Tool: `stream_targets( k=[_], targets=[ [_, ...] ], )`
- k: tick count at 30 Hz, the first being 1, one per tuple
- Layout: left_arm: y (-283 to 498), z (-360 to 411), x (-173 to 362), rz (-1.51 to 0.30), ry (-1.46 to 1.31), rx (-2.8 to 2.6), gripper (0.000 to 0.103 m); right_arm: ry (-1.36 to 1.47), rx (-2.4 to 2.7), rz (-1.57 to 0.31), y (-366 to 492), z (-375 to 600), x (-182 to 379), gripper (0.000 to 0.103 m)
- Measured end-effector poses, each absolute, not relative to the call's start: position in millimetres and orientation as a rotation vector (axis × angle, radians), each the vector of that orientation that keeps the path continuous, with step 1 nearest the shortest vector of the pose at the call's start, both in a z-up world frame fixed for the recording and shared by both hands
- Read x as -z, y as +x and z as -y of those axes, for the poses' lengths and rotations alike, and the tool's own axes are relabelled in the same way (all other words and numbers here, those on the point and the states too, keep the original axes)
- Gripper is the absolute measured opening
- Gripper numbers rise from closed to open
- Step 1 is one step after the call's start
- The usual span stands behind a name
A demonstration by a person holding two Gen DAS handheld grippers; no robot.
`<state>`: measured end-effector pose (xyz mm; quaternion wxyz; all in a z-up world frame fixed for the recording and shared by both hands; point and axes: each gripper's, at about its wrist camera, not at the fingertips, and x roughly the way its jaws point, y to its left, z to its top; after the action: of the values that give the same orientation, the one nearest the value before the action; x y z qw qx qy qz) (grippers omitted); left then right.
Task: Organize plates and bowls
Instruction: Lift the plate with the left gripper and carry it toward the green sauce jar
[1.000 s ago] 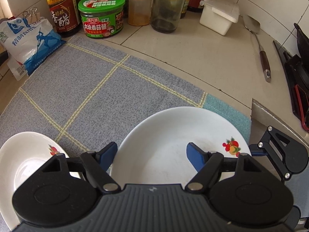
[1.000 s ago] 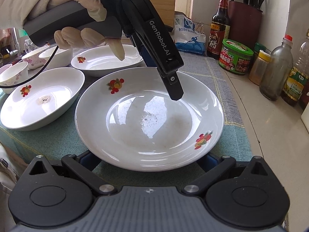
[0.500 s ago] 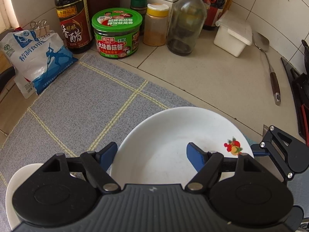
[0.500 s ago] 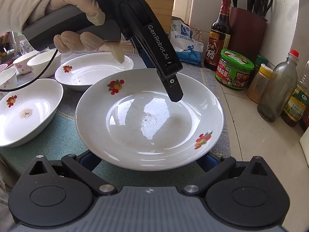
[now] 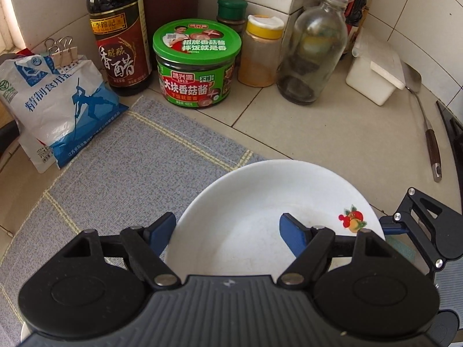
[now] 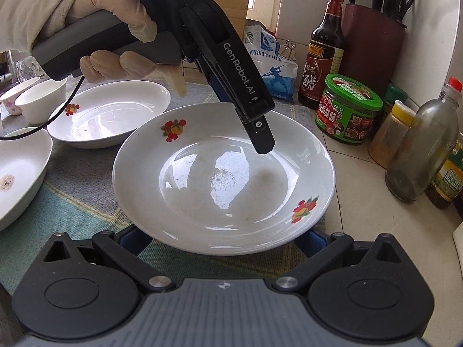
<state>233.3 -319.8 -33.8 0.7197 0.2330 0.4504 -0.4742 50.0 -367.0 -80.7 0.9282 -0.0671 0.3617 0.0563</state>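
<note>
A white plate with fruit decals (image 5: 260,217) (image 6: 222,179) hangs a little above the grey checked mat (image 5: 115,179), between both grippers. My left gripper (image 5: 228,222) (image 6: 243,121) straddles its far rim and is shut on it, one blue pad outside the edge and one inside the well. A gloved hand (image 6: 110,8) holds that gripper. My right gripper (image 6: 221,238) has its fingers (image 6: 136,240) spread wide under the near rim. Their tips are hidden, so I cannot see whether they press on the plate. One right finger (image 5: 416,225) shows past the plate's right edge.
A second decorated plate (image 6: 110,115), a third plate (image 6: 20,173) and two small bowls (image 6: 40,101) sit on the mat to the left. A salt bag (image 5: 58,110), vinegar bottle (image 5: 118,43), green jar (image 5: 196,63), glass bottle (image 5: 312,52), white box (image 5: 376,75) and spatula (image 5: 428,133) line the back.
Both grippers have carried the plate together toward the jars and bottles at the back. The other plates have slid off to the left. The grip on the plate looks the same.
</note>
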Motion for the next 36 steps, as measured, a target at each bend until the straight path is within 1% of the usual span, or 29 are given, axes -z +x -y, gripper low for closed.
stream_targets(
  k=[9, 28, 34, 36],
  targets=[
    [243, 324, 47, -1.004, 0.512, 1.037, 0.077, -0.139, -0.123, -0.758, 64, 373, 87, 0.103],
    [242, 334, 53, -0.968, 0.521, 1.047, 0.078, -0.086, -0.109, -0.77, 68, 386, 91, 0.103],
    [235, 323, 38, -0.928, 0.499, 1.038, 0.08, -0.06, -0.108, -0.765, 59, 386, 86, 0.103],
    [231, 315, 29, -0.915, 0.48, 1.034, 0.083, -0.066, -0.089, -0.765, 53, 385, 82, 0.103]
  ],
)
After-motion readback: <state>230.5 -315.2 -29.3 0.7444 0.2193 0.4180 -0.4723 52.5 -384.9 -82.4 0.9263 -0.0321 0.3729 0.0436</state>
